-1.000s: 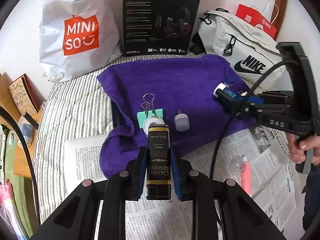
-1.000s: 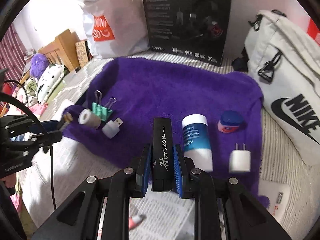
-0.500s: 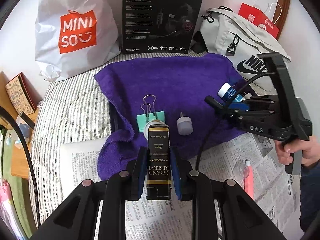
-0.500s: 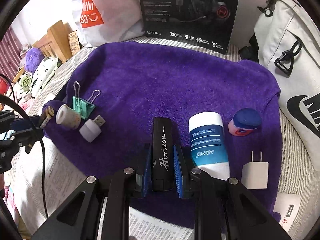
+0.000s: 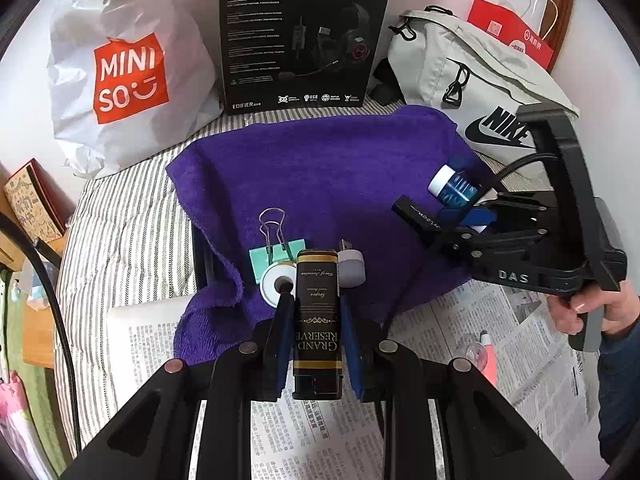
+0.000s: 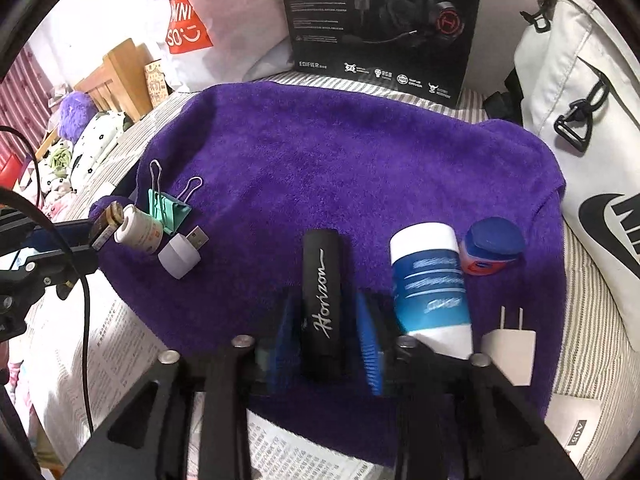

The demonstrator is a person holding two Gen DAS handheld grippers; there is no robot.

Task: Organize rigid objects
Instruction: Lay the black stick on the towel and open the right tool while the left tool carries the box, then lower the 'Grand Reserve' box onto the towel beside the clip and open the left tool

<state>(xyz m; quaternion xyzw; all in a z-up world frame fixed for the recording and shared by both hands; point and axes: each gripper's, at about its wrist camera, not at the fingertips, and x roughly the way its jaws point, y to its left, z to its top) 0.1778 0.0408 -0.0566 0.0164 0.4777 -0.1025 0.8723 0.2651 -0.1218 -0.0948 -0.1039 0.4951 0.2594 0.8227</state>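
Note:
My left gripper [image 5: 316, 312] stands around the black-and-gold "Grand Reserve" box [image 5: 318, 320], its jaws spread with small gaps to the box, at the purple towel's [image 5: 320, 168] near edge. Right behind the box lie a green binder clip [image 5: 272, 252], a white tape roll [image 5: 276, 286] and a white USB plug [image 5: 351, 266]. My right gripper [image 6: 326, 320] is open around the black "Horizon" case [image 6: 322, 292], which lies on the towel [image 6: 340, 160]. Beside it are a blue-white tube [image 6: 430, 280], a small blue-lidded jar [image 6: 490, 248] and a white charger [image 6: 508, 344].
A Miniso bag [image 5: 124, 72], a black headset box [image 5: 300, 36] and a white Nike bag [image 5: 472, 80] stand behind the towel. Newspaper [image 5: 460, 320] covers the striped bed in front, with a pink-tipped item [image 5: 486, 356] on it. A wooden shelf [image 5: 24, 208] is at left.
Both grippers moved forward and down onto the towel. Both sets of jaws have spread apart from the box and the case they were clamped on.

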